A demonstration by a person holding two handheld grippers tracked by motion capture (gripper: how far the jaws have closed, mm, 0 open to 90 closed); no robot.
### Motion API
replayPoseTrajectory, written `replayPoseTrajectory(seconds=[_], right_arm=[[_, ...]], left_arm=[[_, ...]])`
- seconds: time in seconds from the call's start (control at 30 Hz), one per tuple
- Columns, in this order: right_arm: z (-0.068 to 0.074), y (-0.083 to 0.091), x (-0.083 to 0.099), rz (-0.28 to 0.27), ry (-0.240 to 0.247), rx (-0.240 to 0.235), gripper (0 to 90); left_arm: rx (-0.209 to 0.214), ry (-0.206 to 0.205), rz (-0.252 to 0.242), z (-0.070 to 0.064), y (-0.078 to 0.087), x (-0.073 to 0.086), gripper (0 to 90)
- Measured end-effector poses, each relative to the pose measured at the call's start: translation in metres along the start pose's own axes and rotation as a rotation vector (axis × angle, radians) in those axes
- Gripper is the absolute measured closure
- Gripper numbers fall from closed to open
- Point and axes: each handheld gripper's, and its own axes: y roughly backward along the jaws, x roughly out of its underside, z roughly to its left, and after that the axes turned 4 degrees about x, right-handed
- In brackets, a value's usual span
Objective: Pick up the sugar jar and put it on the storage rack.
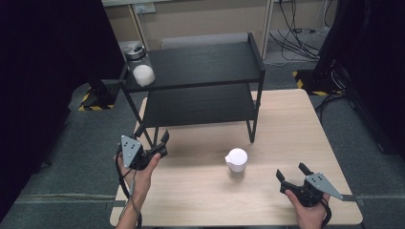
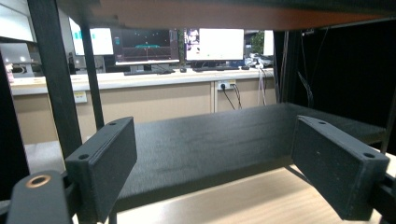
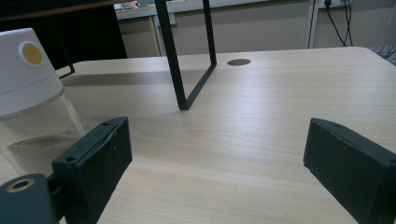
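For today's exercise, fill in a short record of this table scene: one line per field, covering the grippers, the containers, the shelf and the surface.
Left gripper: left gripper, jaws open, beside the shelf's front left leg
Right gripper: right gripper, jaws open, right of the jar, apart from it
Nearest container: white-lidded jar, upright on the table, some pale powder at the bottom
Other containers: two jars on the top shelf's left end
Shelf: black two-tier rack, at the table's far side
Surface: light wooden table

Left gripper (image 1: 160, 141), right gripper (image 1: 291, 171): apparently agape.
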Motion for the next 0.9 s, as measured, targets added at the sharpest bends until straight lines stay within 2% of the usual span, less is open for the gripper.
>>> replayPoseTrajectory(seconds=[0.3, 0.5, 0.9], right_arm=[[0.0, 0.0, 0.0, 0.0, 0.0, 0.0, 8.1], [0.0, 0.0, 0.0, 0.001, 0.002, -0.001, 8.1], [0.0, 0.0, 0.0, 0.0, 0.003, -0.003, 8.1]], left_arm=[[0.004, 0.015, 0.022, 0.001, 0.006, 0.025, 13.8], [-0.002, 0.016, 0.047, 0.001, 0.008, 0.032, 13.8], [0.002, 0.047, 0.099, 0.005, 0.009, 0.055, 13.8]])
